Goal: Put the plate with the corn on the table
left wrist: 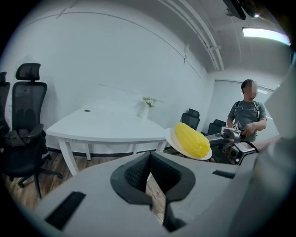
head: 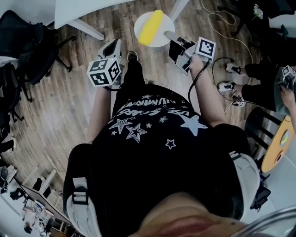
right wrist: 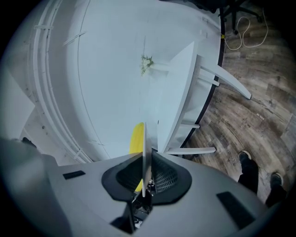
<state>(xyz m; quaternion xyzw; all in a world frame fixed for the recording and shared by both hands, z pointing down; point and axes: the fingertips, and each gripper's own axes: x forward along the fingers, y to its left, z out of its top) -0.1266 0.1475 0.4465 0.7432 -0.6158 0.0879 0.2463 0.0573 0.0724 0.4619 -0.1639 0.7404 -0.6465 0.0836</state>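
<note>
A: Where is the plate (head: 165, 24) at this moment?

B: In the air over the floor (head: 69, 106), not on the counter (head: 83, 11) yet. The right tongs (head: 172, 36) pinch its right rim, pads tight on the thin edge. The plate rides level with the corn (head: 151, 27) lying on top.

A: And the left tongs (head: 112, 46)?

B: Empty. Their jaws stand a sliver apart, and only floorboards show through the gap. They hang to the left of the plate, apart from it.

A: Which way does the counter lie from the plate?

B: Far and to the left. The plate sits just near of the counter's edge, so it looks as if the person must carry it farther out and leftward before lowering. The right hand is the one doing the work, since it alone holds the plate.

A: How does the corn lie?

B: Its long axis runs near to far, the far end leaning a little right, so it lies across the line of the tongs. It would probably roll left or right if the plate tipped.

A: And the count?

B: One plate, one corn, one counter, two tongs. One small vase (left wrist: 147, 104) stands at the counter's far side.
</note>
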